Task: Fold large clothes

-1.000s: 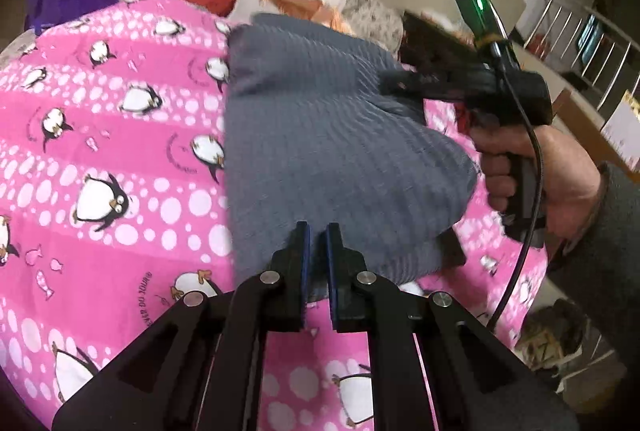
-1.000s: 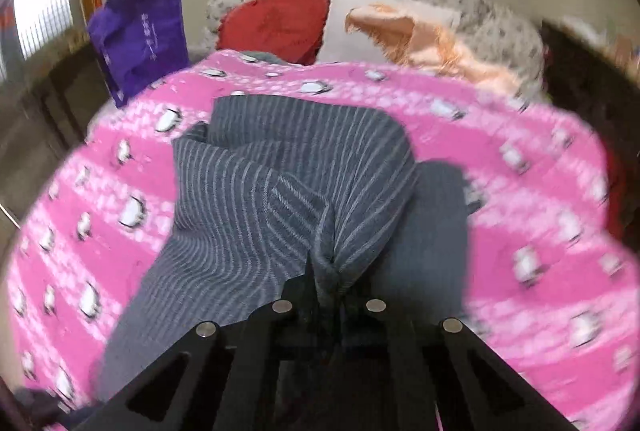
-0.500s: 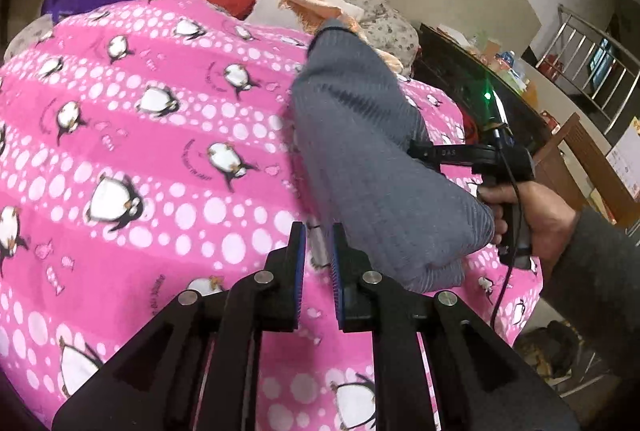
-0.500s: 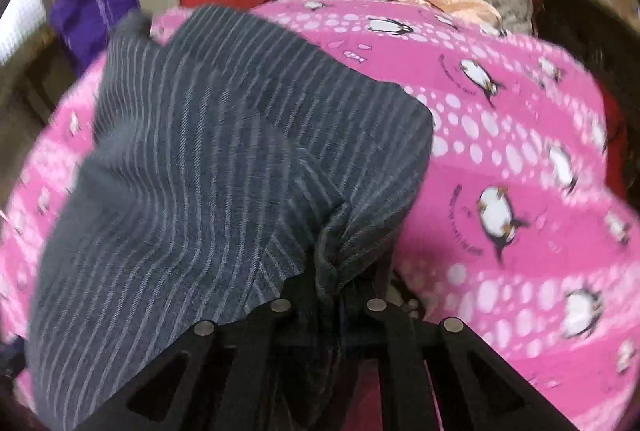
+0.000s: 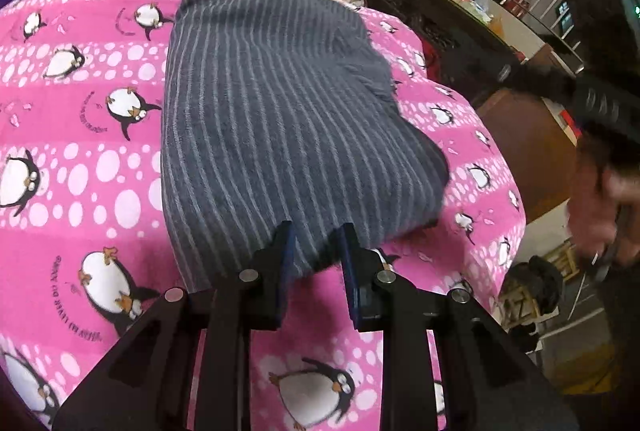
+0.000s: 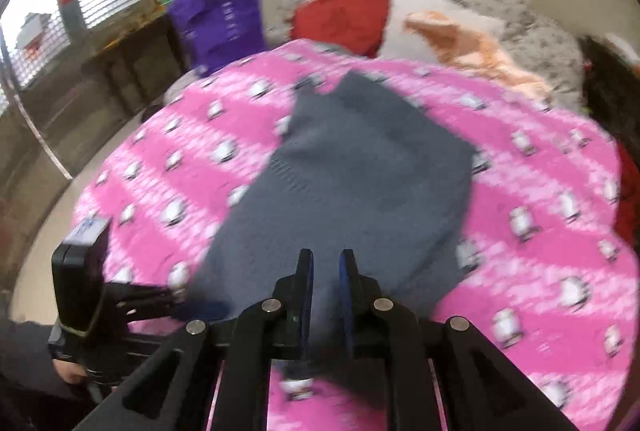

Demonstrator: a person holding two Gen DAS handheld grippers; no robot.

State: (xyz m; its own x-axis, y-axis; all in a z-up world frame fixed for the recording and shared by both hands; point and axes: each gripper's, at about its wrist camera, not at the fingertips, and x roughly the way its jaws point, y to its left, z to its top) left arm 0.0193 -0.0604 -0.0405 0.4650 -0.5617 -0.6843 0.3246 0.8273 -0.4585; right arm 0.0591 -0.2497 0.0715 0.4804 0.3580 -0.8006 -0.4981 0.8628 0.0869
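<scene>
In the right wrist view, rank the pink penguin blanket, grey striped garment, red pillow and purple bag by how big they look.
1. pink penguin blanket
2. grey striped garment
3. red pillow and purple bag: look alike, and both lie farther back, so unranked.

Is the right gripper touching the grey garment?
Cannot tell. In the right wrist view the right gripper is open over the grey garment, but blur hides any contact.
</scene>
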